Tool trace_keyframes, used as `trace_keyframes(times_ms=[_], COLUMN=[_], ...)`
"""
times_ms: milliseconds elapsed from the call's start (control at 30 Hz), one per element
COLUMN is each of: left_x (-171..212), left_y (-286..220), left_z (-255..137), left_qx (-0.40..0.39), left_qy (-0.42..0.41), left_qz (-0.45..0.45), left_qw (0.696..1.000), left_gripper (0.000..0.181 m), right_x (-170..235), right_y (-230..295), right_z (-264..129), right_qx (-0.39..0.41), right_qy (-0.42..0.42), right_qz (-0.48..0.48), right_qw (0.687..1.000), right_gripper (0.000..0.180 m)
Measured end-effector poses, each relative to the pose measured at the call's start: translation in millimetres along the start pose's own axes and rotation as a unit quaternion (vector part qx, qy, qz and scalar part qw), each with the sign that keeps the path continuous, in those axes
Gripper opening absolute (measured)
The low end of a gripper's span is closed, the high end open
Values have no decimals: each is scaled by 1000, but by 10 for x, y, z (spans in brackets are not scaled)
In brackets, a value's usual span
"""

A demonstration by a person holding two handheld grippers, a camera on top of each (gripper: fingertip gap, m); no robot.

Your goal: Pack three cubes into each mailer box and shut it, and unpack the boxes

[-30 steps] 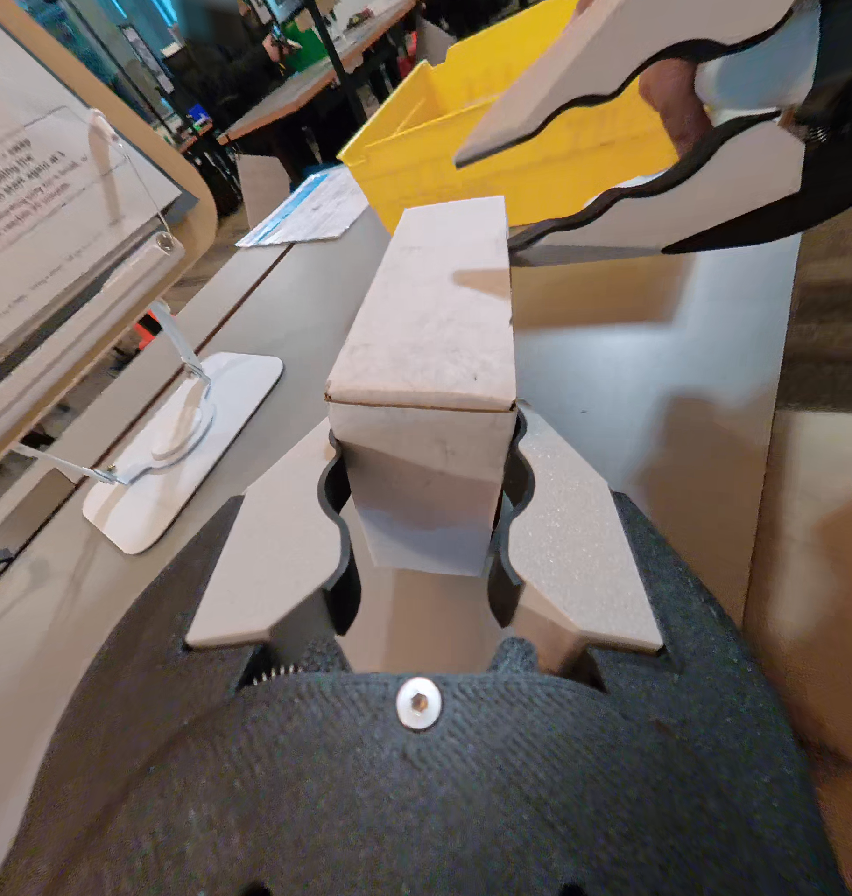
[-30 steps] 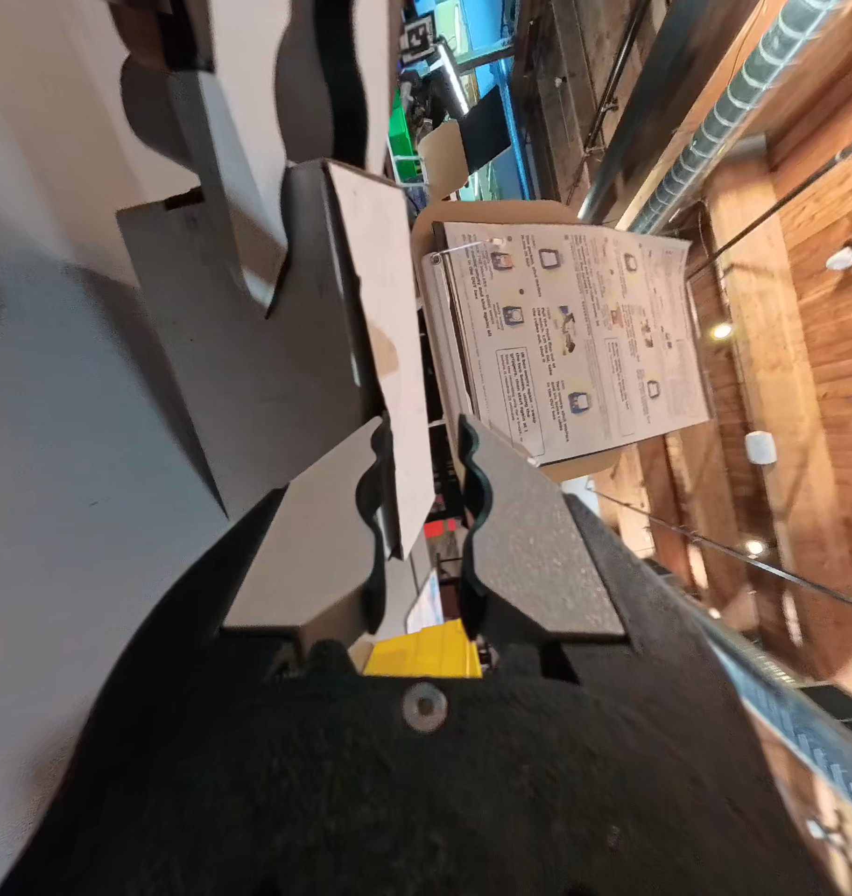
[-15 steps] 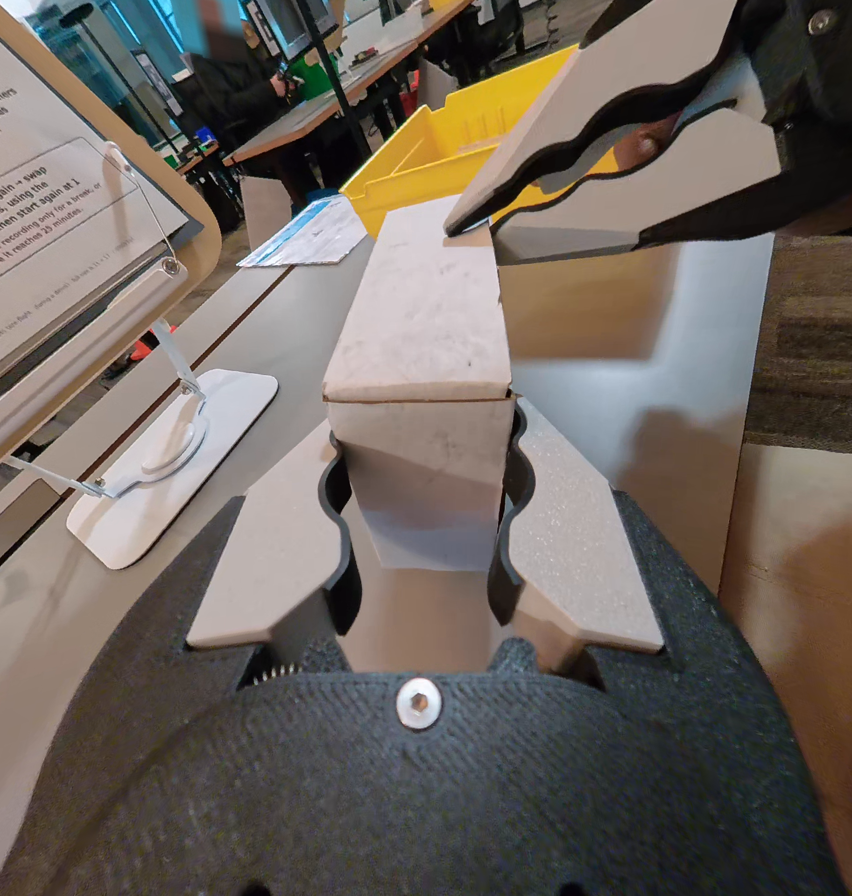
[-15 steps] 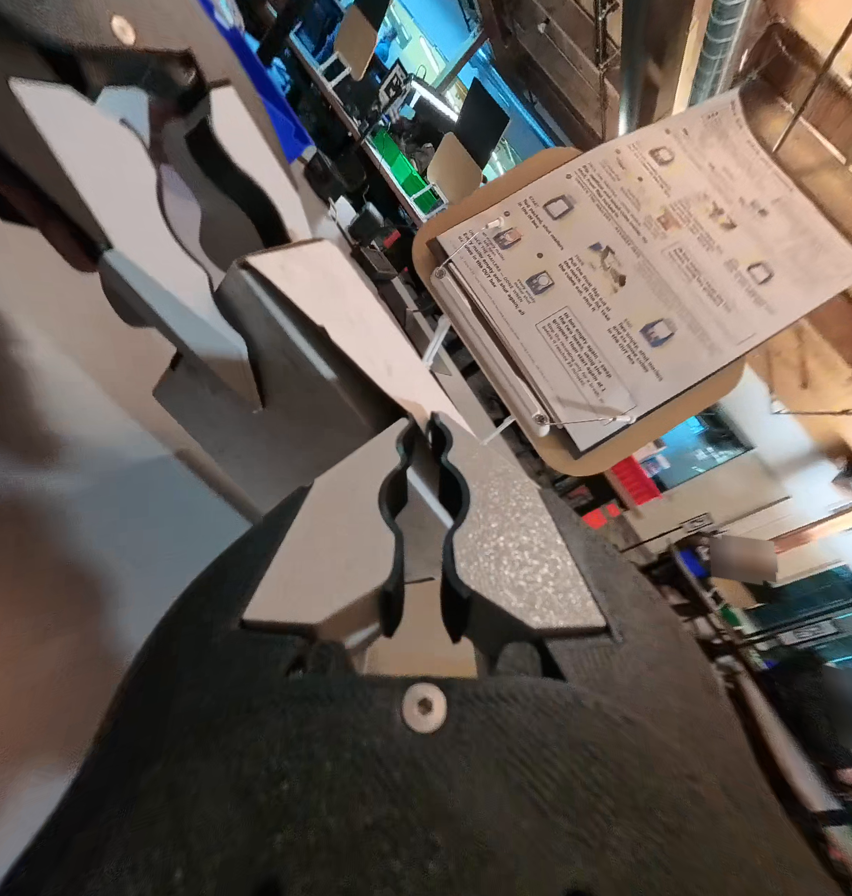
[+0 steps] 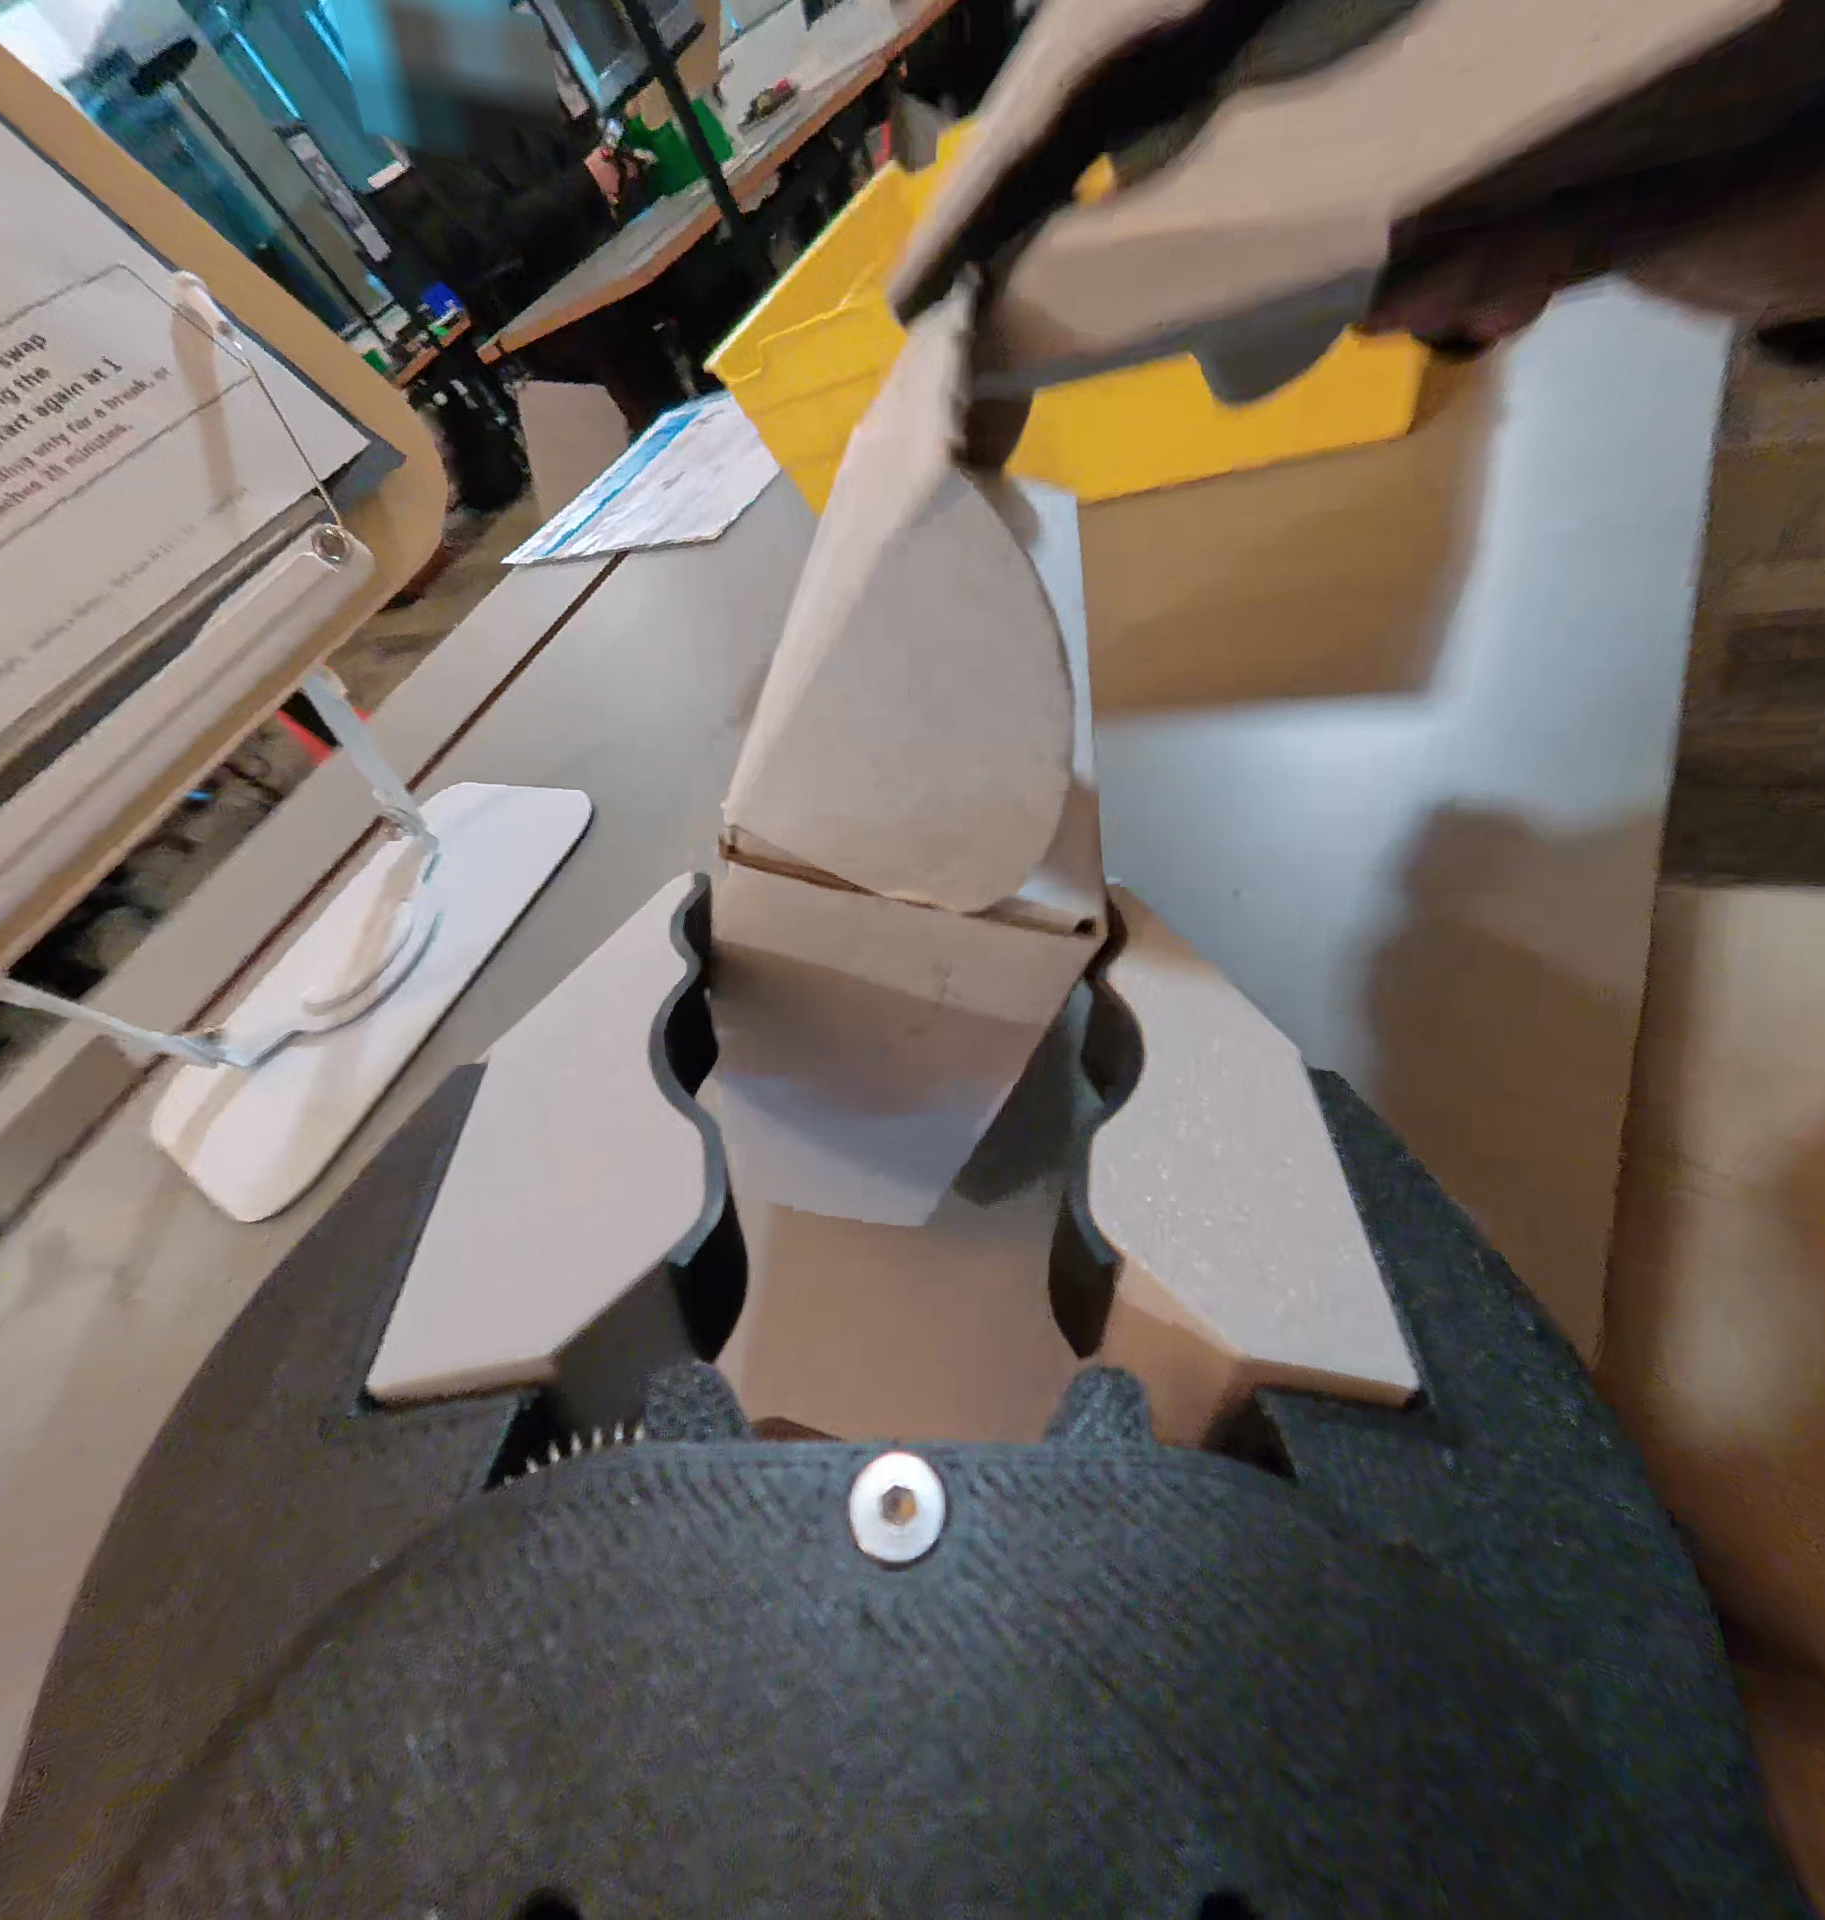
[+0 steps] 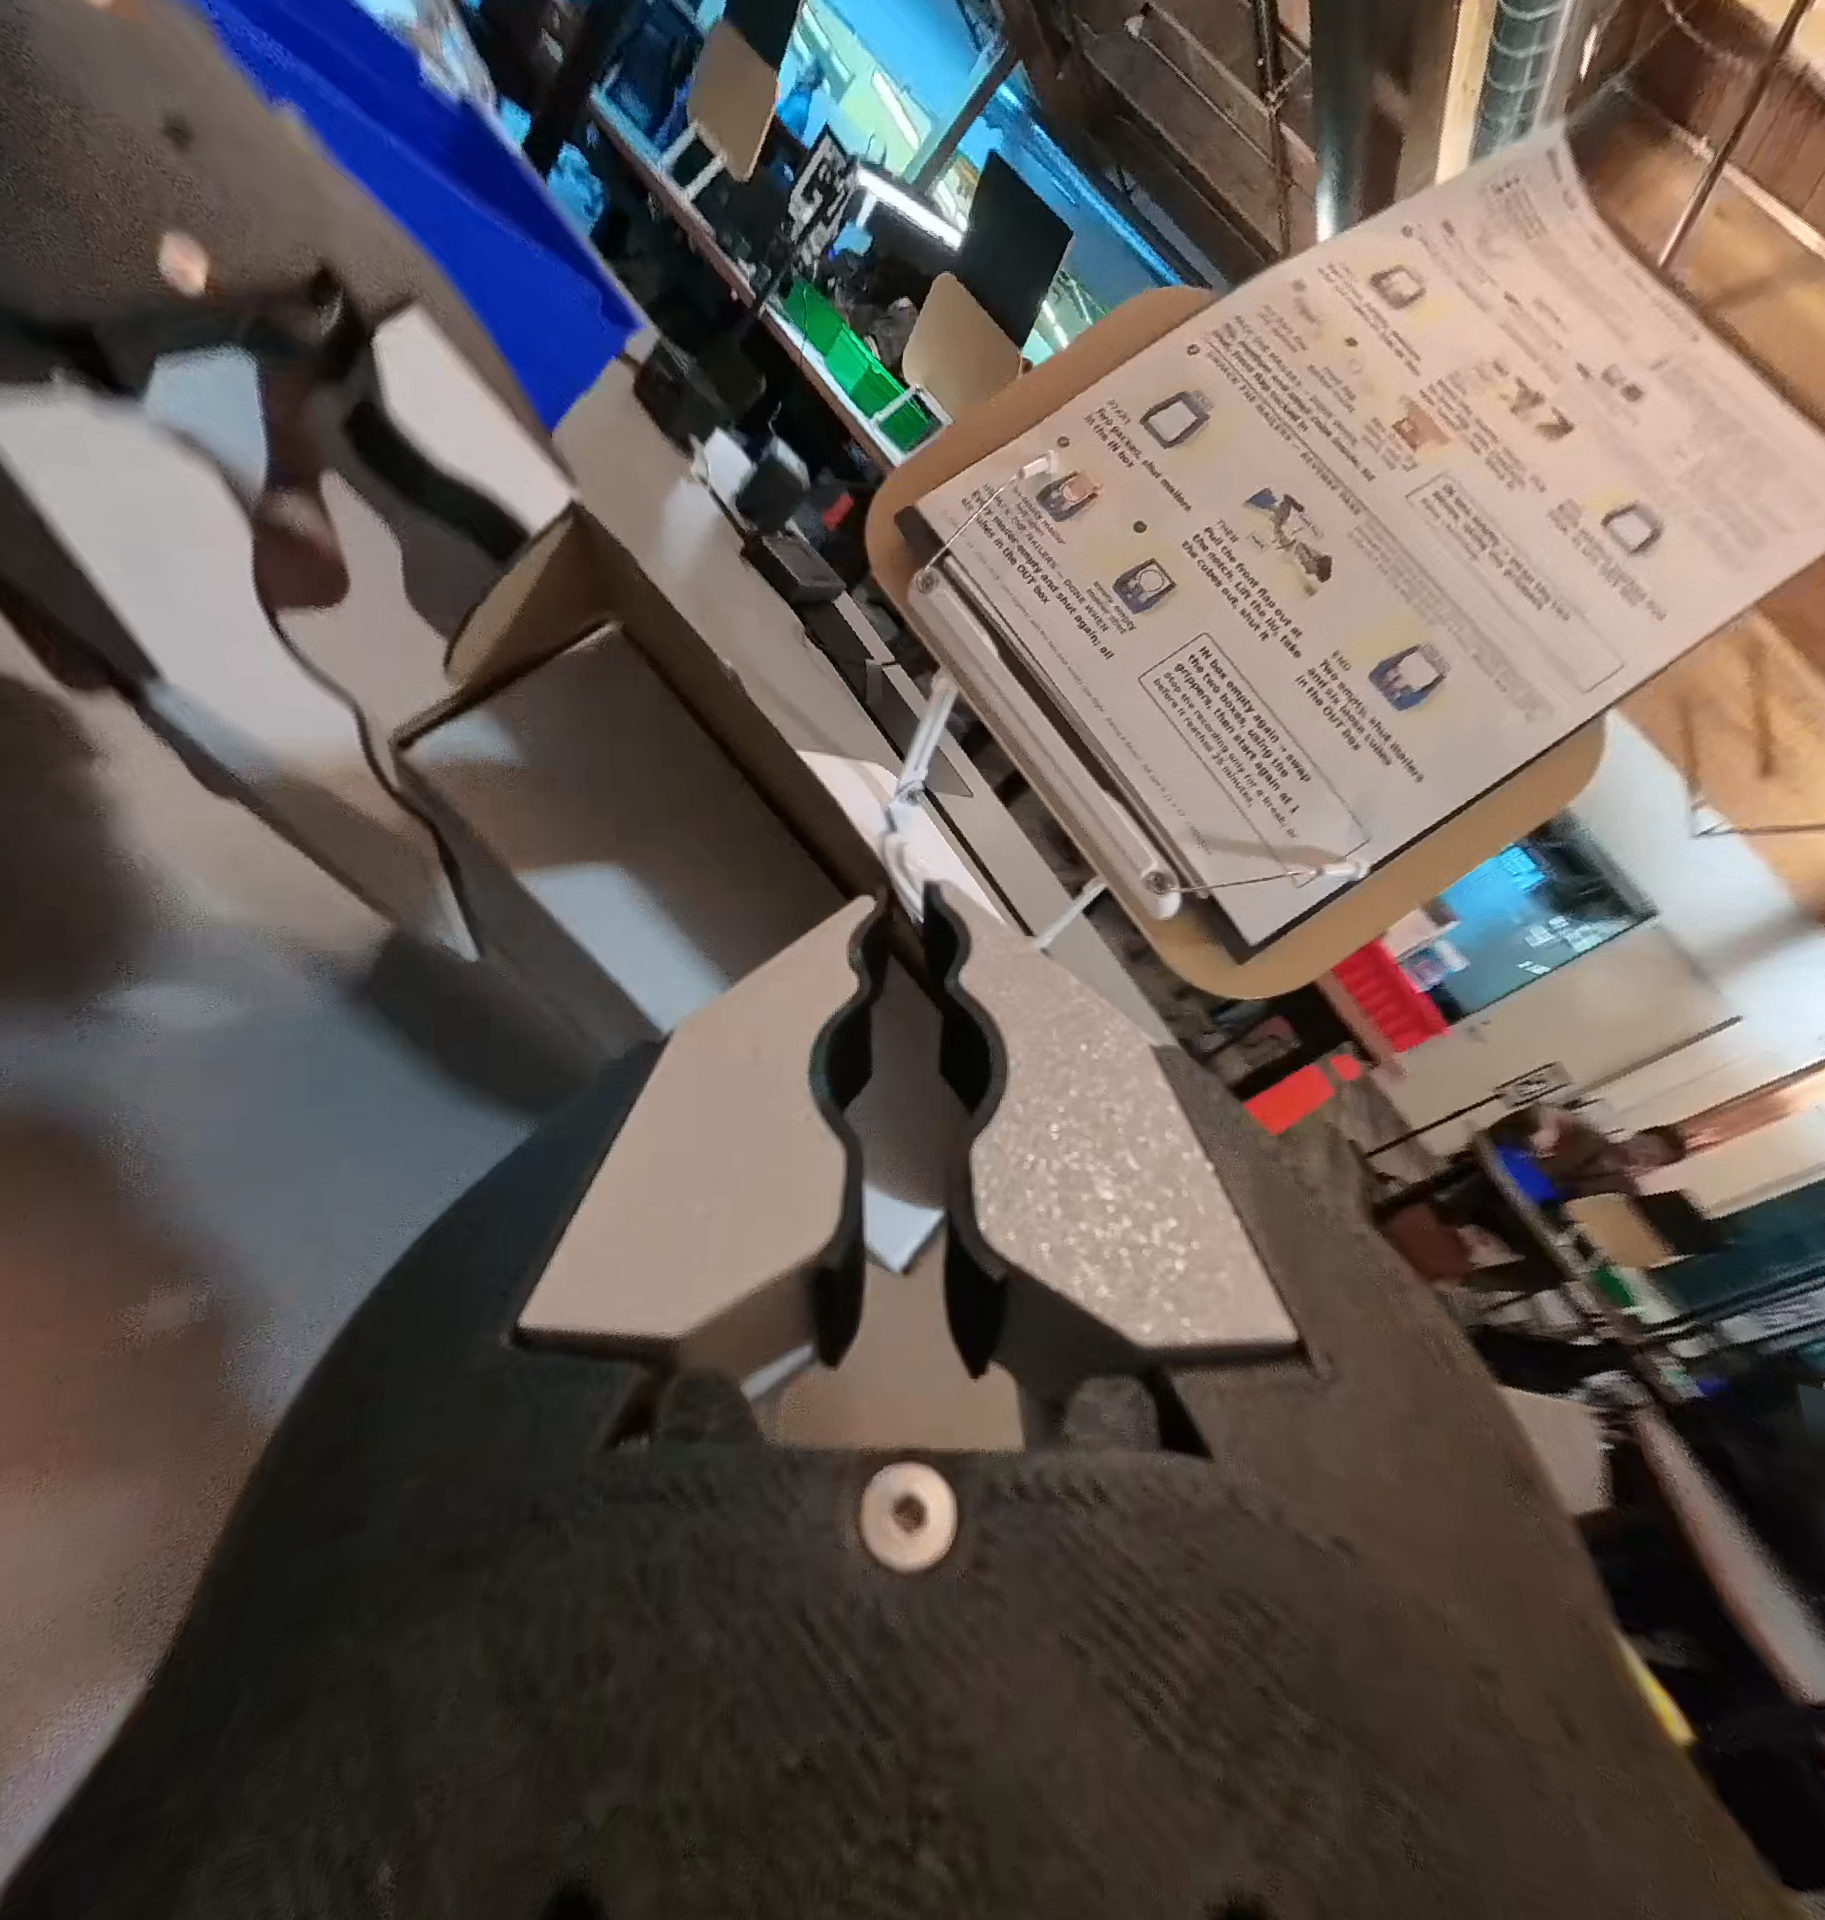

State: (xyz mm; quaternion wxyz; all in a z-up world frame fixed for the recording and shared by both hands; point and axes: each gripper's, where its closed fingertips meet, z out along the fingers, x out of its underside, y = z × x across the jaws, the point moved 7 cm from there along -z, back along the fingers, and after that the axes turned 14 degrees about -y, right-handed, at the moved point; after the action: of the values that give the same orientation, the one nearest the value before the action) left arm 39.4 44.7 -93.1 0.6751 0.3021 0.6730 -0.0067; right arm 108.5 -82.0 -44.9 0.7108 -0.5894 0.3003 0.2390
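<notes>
My left gripper point(image 5: 903, 904) is shut on the near end of a long white mailer box point(image 5: 887, 1008) that lies on the grey table point(image 5: 1303, 831). My right gripper point(image 5: 955, 312) reaches in from the upper right, shut on the far edge of the box lid point(image 5: 908, 707). The lid is raised and shows a rounded side flap. In the right wrist view my right gripper point(image 6: 906, 904) is nearly closed on a thin card edge. The left gripper's fingers point(image 6: 108, 499) and the box point(image 6: 617, 748) lie beyond it. No cubes show; the box's inside is hidden.
A yellow bin point(image 5: 1147, 426) stands behind the box. An instruction sheet on a stand point(image 5: 108, 436) with a white base point(image 5: 368, 956) is at the left. A printed paper point(image 5: 659, 488) lies farther back. Brown cardboard point(image 5: 1770, 1247) borders the table's right edge. Spacing between my two grippers at the tips: around 9 cm.
My right gripper closed on the lid's far edge and lifted it, so the flat, shut lid now stands raised. My left gripper kept its hold on the box.
</notes>
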Motion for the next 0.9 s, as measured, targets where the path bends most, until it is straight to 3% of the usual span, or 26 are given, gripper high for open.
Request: trace_keyframes(times_ms=[33,100,167,267,333,433,600,667,733,900], left_x=[-21,-92,-179,-209,-198,-176,-236,-245,-258,-314], left_y=[14,69,131,142,172,226,296,280,254,182], left_z=[-20,-79,-137,-160,-155,-144,-170,-164,-151,-130], left_qx=[11,16,6,-12,-49,-67,-96,-97,-95,-79], left_qy=[-17,-59,-96,-102,-105,-96,-107,-104,-100,-102], left_qz=[-32,-79,-84,-49,-42,-67,-95,-92,-90,-99], left_qw=[999,995,992,993,992,991,985,986,986,987], left_gripper=[79,87,83,53,30,24,21,21,21,21], right_x=[8,9,-10,-11,-9,-56,-208,-128,9,204], right_y=[36,108,173,207,203,245,467,489,400,278], right_z=[0,8,26,40,36,17,5,88,205,278], right_qx=[-5,-16,-34,-39,-35,-46,-78,-68,-9,37], right_qy=[5,5,-3,-14,-26,-56,-125,-90,-29,19], right_qz=[-26,-58,-60,-50,-39,-42,-70,-33,44,207], right_qw=[1000,998,998,998,998,996,987,993,999,977], right_gripper=[3,2,2,4,17,36,29,30,31,36])
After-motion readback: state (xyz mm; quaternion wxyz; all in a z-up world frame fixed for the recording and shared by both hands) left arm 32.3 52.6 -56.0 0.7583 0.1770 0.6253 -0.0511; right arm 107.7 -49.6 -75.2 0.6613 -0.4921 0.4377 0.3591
